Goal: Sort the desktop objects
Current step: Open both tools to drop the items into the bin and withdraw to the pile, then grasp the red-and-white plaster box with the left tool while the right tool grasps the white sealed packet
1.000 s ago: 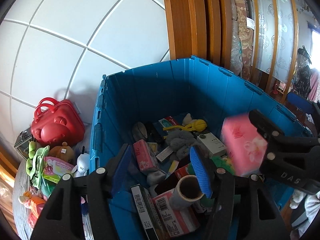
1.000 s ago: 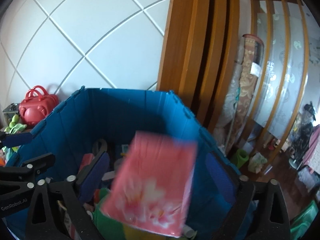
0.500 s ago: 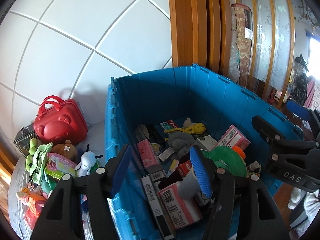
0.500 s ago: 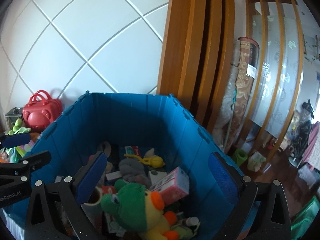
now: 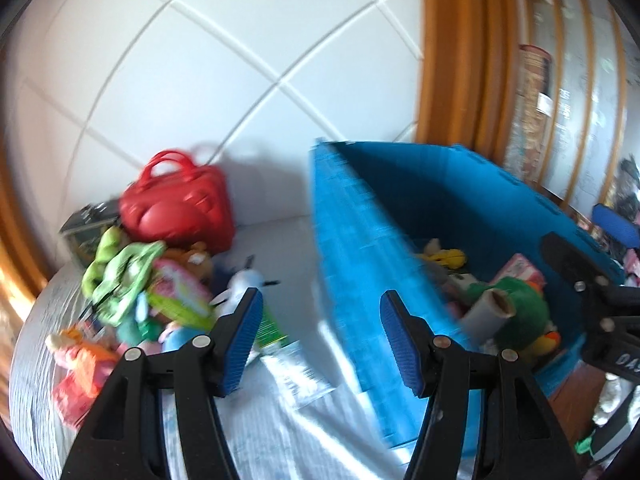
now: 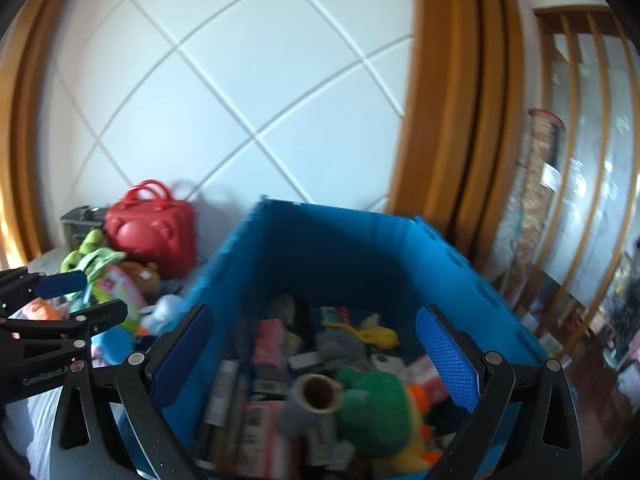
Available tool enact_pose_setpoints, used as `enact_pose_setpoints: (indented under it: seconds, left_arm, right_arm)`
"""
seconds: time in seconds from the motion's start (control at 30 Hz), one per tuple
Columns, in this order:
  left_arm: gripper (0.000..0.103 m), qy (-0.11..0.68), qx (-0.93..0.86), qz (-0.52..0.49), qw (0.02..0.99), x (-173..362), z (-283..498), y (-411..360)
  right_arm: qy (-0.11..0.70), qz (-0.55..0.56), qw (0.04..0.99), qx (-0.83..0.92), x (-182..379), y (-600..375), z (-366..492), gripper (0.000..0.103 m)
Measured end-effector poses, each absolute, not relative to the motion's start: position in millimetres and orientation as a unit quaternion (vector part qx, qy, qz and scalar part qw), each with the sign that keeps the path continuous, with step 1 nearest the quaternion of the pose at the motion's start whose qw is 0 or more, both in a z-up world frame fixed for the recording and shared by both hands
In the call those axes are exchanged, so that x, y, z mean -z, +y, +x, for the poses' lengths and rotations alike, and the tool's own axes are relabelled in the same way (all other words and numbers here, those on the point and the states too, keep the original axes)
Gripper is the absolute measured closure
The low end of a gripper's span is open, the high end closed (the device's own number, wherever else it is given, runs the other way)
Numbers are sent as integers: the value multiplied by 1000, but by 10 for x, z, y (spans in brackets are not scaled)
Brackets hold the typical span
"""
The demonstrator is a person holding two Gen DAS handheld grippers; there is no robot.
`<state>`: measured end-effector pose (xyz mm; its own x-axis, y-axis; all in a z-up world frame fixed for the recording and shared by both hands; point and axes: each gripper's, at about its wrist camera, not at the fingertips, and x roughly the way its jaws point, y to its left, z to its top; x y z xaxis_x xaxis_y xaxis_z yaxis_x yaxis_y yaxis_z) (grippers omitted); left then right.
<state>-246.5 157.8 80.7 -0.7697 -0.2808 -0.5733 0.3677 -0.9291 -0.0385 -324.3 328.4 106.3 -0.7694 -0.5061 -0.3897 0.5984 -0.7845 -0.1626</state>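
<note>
1. Already the blue bin (image 6: pixel 332 256) holds a good share of the load: we see a green plush frog (image 6: pixel 376 412), a cardboard tube (image 6: pixel 316 394), a yellow toy (image 6: pixel 378 336), a pink box (image 5: pixel 520 268) and several barcoded packs, all jumbled inside its walls.
2. Left of the bin, on the white-covered desk (image 5: pixel 280 420), a pile is not yet sorted: a red case (image 5: pixel 176 212) against the wall, a green cloth toy (image 5: pixel 120 268), a brown plush (image 5: pixel 196 260), a white figure (image 5: pixel 244 284), a pink-and-green pack (image 5: pixel 180 296) and an orange doll (image 5: pixel 84 356).
3. Left tool (image 5: pixel 320 340): jaws wide, nothing between them, aimed at the gap between pile and bin wall.
4. Right tool (image 6: pixel 316 360): jaws wide and empty, over the bin's contents.
5. Our judgement: roughly midway; the desk pile remains to be carried over. Both views are motion-blurred, so small items are unclear.
</note>
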Motion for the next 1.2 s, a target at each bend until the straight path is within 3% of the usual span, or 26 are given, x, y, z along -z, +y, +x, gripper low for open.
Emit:
enact_pose_setpoints:
  seconds: [0.53,0.83,1.2]
  left_arm:
    - [43,120,872,363,306,256,-1228,-419]
    - [43,177,796,469,339,1472,-577,-1440]
    - [43,164,775,529,305,2061,-575,-1832]
  right_arm:
    - [184,191,417,869,-690,1728,-2384,0]
    - [210,312,438,817,254,1019,-2510,0]
    - [254,423,376,784,1291,811,-2986,0]
